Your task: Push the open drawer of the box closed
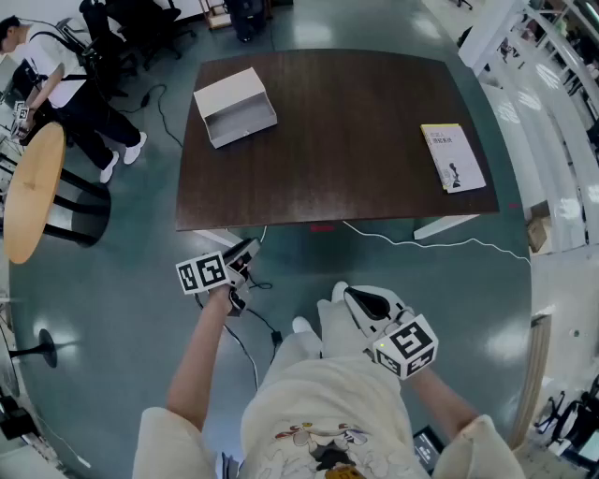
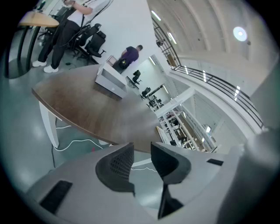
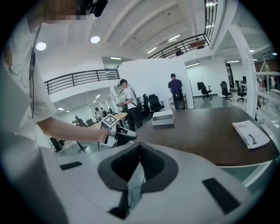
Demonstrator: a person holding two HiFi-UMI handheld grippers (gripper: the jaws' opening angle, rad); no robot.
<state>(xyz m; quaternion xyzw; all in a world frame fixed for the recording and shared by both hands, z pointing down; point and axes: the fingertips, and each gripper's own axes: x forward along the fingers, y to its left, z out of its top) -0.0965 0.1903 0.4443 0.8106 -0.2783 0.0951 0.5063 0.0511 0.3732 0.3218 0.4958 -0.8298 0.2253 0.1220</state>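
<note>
The white box [image 1: 234,106] stands on the far left part of the dark brown table [image 1: 346,178], its drawer pulled out toward the near side with the grey inside showing. Both grippers hang below the table's near edge, well short of the box. My left gripper [image 1: 249,251] is at the left, its jaws a little apart with nothing between them. My right gripper [image 1: 352,296] is lower and to the right, its jaws closed on nothing. The left gripper view has the box [image 2: 111,81] far across the table. In the right gripper view the box [image 3: 162,118] is distant, and the left gripper [image 3: 126,135] is in front of it.
A thin book [image 1: 453,156] lies at the table's right edge. A white cable [image 1: 426,245] runs over the floor under the near edge. A round wooden table [image 1: 33,187] and a person [image 1: 65,79] are at the far left, with office chairs [image 1: 140,28] behind.
</note>
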